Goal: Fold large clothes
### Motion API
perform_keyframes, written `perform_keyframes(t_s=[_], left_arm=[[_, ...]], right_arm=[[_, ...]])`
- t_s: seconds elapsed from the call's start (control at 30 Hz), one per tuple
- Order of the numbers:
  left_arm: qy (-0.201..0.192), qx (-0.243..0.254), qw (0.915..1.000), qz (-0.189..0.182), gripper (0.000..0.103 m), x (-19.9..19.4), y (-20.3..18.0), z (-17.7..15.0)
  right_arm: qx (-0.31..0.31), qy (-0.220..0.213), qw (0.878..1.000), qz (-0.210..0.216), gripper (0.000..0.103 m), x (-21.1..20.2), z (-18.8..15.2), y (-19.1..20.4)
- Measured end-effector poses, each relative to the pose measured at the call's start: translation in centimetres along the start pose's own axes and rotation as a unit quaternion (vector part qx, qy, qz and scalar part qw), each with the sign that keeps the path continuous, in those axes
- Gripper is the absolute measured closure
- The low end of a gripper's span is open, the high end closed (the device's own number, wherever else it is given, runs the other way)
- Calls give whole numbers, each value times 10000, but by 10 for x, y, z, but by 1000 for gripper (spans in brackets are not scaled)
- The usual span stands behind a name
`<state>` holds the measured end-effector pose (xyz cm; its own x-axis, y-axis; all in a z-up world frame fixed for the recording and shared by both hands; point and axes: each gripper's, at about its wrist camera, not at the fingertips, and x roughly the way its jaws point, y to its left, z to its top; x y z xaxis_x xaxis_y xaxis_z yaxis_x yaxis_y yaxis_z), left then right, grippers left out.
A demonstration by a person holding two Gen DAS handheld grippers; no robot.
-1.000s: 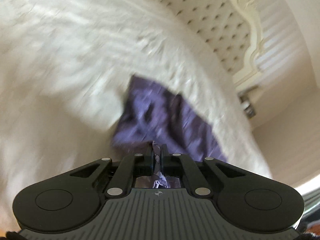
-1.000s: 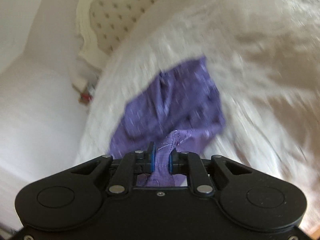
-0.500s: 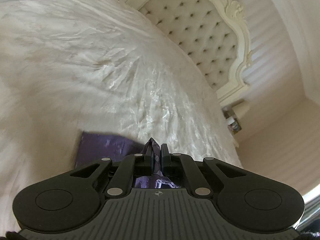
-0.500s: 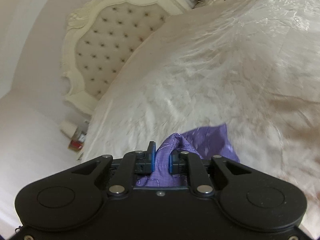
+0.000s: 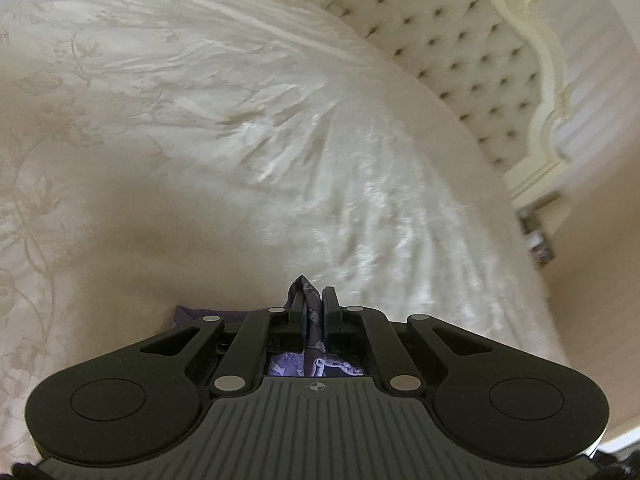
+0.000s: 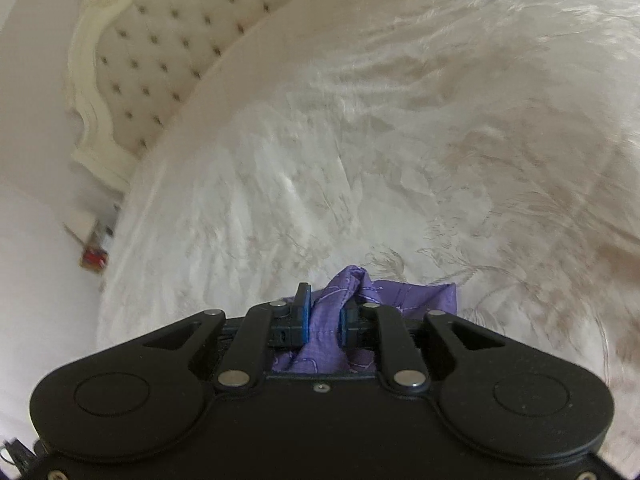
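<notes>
my left gripper (image 5: 314,309) clenched on purple garment (image 5: 310,300), cloth bunched low on bed (image 5: 200,140) near its side edge. right gripper (image 6: 325,309) jaws opening, garment between. thin, limp, slippery; i'd grip corners.

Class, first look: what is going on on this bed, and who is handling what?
A person is folding a purple garment on a cream bedspread, holding a gripper in each hand. The left gripper is shut on a bunch of the purple cloth. The right gripper also has cloth between its jaws, which are opening. A tufted headboard stands at the bed's end.
</notes>
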<state>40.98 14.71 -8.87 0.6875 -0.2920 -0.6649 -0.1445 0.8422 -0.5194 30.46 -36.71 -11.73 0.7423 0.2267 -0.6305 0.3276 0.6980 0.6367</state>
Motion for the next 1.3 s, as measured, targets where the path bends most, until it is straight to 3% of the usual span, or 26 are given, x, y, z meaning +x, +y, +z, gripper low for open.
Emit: perform_keyframes(t_s=[0.1,0.17,0.27,0.33,0.37,0.53,0.63,0.77,0.83,0.9,1.03,1.13,1.23,1.3], left_arm=[[4,-47,9998,216,89,13,1,1],[10,-243,9995,176,77,18,5,1],[-329,-292,9989,187,60,12,7,2],[-538,-144,9980,284,45,6,5,6],[-562,-51,9979,309,45,3,4,9],[-367,945,9942,349,44,-8,-25,8],[-73,1694,9853,220,44,-10,-56,-16],[480,2591,9646,-112,43,-1,-94,-69],[779,2976,9511,-294,43,5,-107,-97],[941,3254,9402,-369,43,7,-113,-116],[1235,3621,9227,-474,43,18,-107,-138],[1299,3753,9173,-287,43,43,-98,-130],[1286,3654,9219,-60,43,77,-95,-109],[1251,3610,9240,149,43,99,-94,-93]], right_arm=[[-152,218,9995,-148,73,20,3,2],[-195,285,9993,-164,68,29,3,0],[-131,314,9994,-60,46,37,2,-4],[-219,151,9996,-49,11,39,2,-4],[-353,4,9994,-64,10,38,2,-4],[-995,-256,9946,-173,11,25,2,13],[-1990,-191,9797,-145,11,18,-20,45],[-3452,199,9383,71,14,18,-77,88],[-4027,396,9142,207,40,20,-104,102],[-4548,590,8879,361,52,21,-129,111],[-5334,999,8379,588,53,29,-161,116],[-5715,1097,8116,507,53,48,-164,113],[-5732,1057,8119,321,53,80,-147,116],[-5547,1008,8257,177,53,105,-127,119]])
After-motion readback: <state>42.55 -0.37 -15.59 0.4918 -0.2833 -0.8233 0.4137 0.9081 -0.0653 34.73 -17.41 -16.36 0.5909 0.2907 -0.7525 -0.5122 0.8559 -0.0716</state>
